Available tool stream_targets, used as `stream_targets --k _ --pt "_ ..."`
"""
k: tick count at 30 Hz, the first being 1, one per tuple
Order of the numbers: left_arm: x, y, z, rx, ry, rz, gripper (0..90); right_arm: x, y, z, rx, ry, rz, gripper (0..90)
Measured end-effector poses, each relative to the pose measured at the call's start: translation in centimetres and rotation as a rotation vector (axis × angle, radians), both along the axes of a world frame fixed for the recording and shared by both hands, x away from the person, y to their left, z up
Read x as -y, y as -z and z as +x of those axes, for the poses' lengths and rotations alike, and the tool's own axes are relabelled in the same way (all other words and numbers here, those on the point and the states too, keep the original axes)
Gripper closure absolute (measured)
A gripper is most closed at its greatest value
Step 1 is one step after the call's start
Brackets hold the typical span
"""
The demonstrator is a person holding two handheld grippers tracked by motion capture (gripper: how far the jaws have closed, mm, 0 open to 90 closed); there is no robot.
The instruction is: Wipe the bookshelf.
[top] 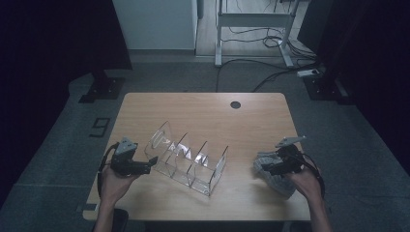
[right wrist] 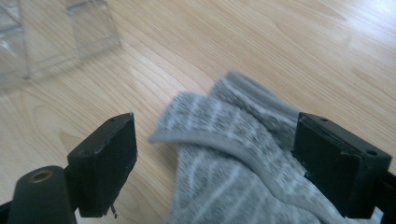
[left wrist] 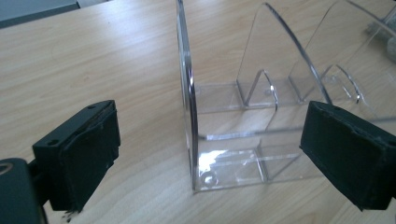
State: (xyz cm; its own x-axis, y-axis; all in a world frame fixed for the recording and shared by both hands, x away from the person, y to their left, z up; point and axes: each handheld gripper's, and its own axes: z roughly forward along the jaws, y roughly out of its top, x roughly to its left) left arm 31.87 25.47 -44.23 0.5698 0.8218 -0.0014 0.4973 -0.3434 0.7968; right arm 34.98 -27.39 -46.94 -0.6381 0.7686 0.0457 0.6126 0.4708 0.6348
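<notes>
Pale wood counter point(top: 203, 108) on grey carpet, dim room; left gripper point(left wrist: 208, 154) wide round clear rack point(top: 186, 157), right gripper point(right wrist: 215, 163) wide over grey sock point(right wrist: 233, 154)

Light wood table point(top: 203, 108), rounded corners, dark round grommet hole point(top: 235, 104) near far edge. Clear acrylic divider rack point(top: 189, 158) stood left of centre, angled. Grey striped sock point(top: 273, 174) laid crumpled near right front corner, well apart from rack.
</notes>
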Motion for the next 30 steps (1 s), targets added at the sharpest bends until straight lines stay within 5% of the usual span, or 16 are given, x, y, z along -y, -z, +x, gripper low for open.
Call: stream_targets --k 9,30 --pt "0.4 1.5 -0.3 -0.008 0.017 0.020 1.4 -2.1 -0.6 0.4 0.006 -0.092 0.068 13.2" --pt "0.9 2.4 0.2 -0.008 0.020 0.016 0.0 -8.8 -1.0 2.2 -0.011 -0.264 0.119 13.4"
